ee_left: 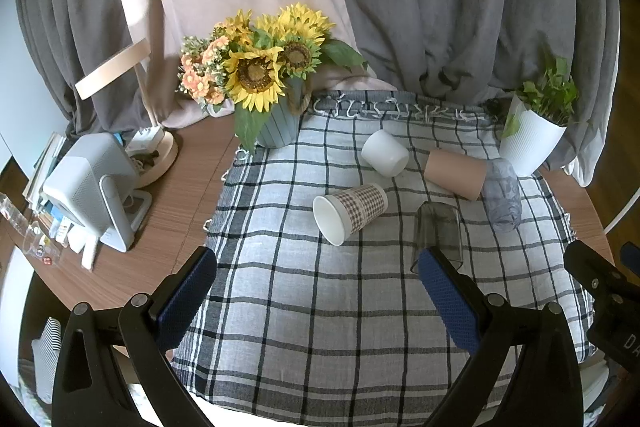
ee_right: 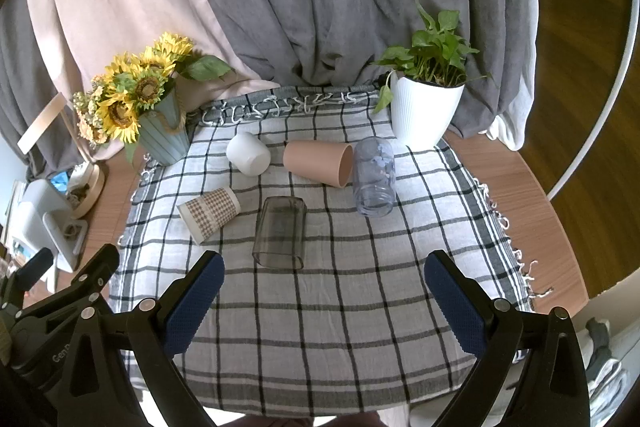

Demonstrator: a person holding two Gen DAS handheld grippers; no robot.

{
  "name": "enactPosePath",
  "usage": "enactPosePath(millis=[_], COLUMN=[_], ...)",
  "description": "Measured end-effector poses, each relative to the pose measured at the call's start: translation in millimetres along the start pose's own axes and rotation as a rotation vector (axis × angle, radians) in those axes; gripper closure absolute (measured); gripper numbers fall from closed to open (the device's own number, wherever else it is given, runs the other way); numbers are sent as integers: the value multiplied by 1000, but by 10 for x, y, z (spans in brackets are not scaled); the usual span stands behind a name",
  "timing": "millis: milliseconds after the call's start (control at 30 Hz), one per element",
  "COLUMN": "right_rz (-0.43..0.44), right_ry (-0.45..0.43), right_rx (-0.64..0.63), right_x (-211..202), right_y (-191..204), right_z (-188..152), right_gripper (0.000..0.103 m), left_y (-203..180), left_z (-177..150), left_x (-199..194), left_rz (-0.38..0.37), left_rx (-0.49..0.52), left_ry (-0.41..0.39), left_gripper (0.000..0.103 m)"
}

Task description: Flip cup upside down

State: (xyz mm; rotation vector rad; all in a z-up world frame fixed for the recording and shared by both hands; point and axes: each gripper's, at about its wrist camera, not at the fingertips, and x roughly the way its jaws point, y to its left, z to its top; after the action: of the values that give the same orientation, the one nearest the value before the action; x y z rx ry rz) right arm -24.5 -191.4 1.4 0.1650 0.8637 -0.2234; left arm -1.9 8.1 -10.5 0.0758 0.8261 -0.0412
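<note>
Five cups lie tipped on their sides on the checked cloth (ee_right: 320, 307) that covers the counter (ee_right: 500, 187), none yet set mouth down. Both claws hover empty and spread wide over the near edge, which reads as a survey before choosing. The smoky glass cup (ee_right: 281, 231) lies just ahead of the right claw (ee_right: 324, 301), mouth toward it, the easiest reach. The checked paper cup (ee_left: 349, 211) lies ahead of the left claw (ee_left: 316, 293), mouth angled toward its left finger. Farther beyond sit the white cup (ee_right: 248, 153), the tan cup (ee_right: 318, 162) and the clear bluish cup (ee_right: 374, 179), the last two apparently touching, so lifting either risks rolling the other.
</note>
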Motion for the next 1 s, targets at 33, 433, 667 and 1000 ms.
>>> enactPosePath(millis=[33, 433, 667, 1000], right_rz=[1, 24, 80, 185], right_ry=[0, 37, 162, 340], right_rx=[1, -16, -90, -388], right_x=[0, 149, 559, 1294], right_y=[-7, -46, -116, 77], right_z=[-1, 42, 351, 922], right_gripper=[2, 2, 2, 2], left_y=[-3, -85, -216, -468], left_z=[2, 92, 261, 520], left_x=[2, 222, 444, 864], left_rz=[0, 23, 90, 194], left_rx=[0, -44, -115, -271], left_ry=[-1, 63, 111, 186], left_gripper=[0, 0, 0, 0])
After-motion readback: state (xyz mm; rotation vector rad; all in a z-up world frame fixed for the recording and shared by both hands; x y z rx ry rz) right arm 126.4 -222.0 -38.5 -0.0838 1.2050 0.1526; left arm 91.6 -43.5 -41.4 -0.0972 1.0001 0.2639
